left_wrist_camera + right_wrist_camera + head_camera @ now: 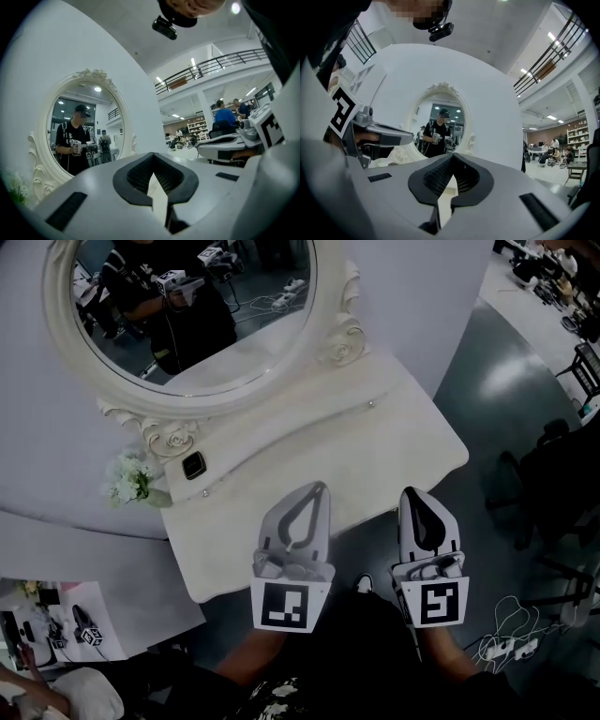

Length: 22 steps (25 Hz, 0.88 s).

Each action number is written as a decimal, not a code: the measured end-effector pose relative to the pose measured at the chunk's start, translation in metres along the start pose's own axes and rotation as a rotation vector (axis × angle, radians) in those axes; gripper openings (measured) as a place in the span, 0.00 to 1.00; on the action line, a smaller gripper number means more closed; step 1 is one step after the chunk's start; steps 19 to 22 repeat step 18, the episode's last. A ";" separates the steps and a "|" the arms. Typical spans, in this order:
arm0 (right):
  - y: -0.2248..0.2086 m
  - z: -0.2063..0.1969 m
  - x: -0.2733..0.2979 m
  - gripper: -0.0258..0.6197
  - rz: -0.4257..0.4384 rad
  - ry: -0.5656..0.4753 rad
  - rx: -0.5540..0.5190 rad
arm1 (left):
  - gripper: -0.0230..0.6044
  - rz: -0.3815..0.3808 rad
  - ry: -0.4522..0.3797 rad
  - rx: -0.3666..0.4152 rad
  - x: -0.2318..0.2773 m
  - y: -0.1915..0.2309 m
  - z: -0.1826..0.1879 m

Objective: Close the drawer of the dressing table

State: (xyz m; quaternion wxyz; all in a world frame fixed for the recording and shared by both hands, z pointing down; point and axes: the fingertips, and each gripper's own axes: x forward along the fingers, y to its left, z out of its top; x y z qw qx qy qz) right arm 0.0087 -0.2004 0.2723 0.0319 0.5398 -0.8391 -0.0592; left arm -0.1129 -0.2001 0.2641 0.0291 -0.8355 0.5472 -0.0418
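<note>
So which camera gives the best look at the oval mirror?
The left gripper view: the oval mirror shows large and nearly whole, with its carved frame. In the head view the mirror is cut off at the top. In the right gripper view the mirror looks small and farther off.

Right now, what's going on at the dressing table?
A person stands at the white table, facing the mirror, with a gripper in each hand. The left gripper and right gripper hover side by side at the table's near edge, both shut and empty. From above, no drawer shows pulled out, so it looks closed, though the table's front face is out of sight. Flowers and a small black item sit at the table's left.
</note>
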 end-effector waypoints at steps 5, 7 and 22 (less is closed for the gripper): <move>0.001 0.003 0.003 0.04 -0.028 0.006 0.001 | 0.04 -0.013 -0.002 0.000 0.000 0.006 -0.001; 0.001 0.001 0.002 0.04 -0.034 0.014 -0.009 | 0.04 -0.019 -0.002 -0.001 0.000 0.008 -0.002; 0.001 0.003 -0.009 0.04 -0.037 0.026 -0.020 | 0.04 -0.032 -0.002 0.006 -0.006 0.000 0.002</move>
